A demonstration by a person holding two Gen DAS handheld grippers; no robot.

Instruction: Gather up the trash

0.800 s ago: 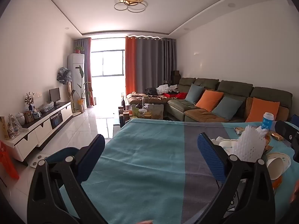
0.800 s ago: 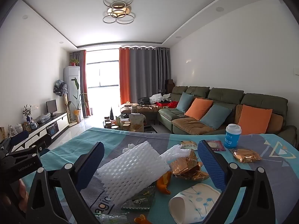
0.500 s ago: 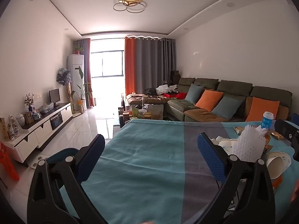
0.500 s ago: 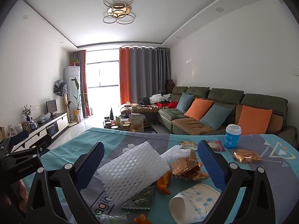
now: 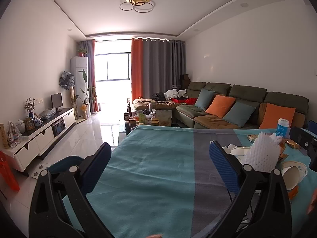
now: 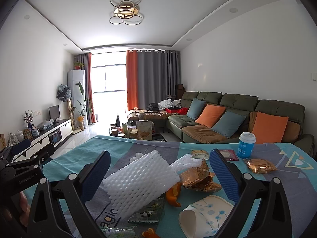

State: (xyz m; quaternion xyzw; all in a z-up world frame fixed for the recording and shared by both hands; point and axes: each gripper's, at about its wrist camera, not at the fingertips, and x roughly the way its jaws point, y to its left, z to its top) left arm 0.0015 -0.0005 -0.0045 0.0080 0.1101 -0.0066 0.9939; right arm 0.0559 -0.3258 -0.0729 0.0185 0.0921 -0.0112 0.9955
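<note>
So both grippers hover over the table (image 5: 150,170) w/ fingers wide apart, nothing held. Right gripper (image 6: 158,170) frames the trash pile: foam net (image 6: 138,182) dead center, gold wrapper (image 6: 200,180) at 3 o'clock of it, orange peel (image 6: 174,196) between, squashed paper cup (image 6: 206,216) at 5, blue cup (image 6: 245,144) upright at 1. Left gripper (image 5: 158,164) is over bare cloth, pile sits off at its 3 o'clock.

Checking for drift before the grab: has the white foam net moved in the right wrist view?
No. The foam net lies where it did, overlapping the gold wrapper as before.
</note>
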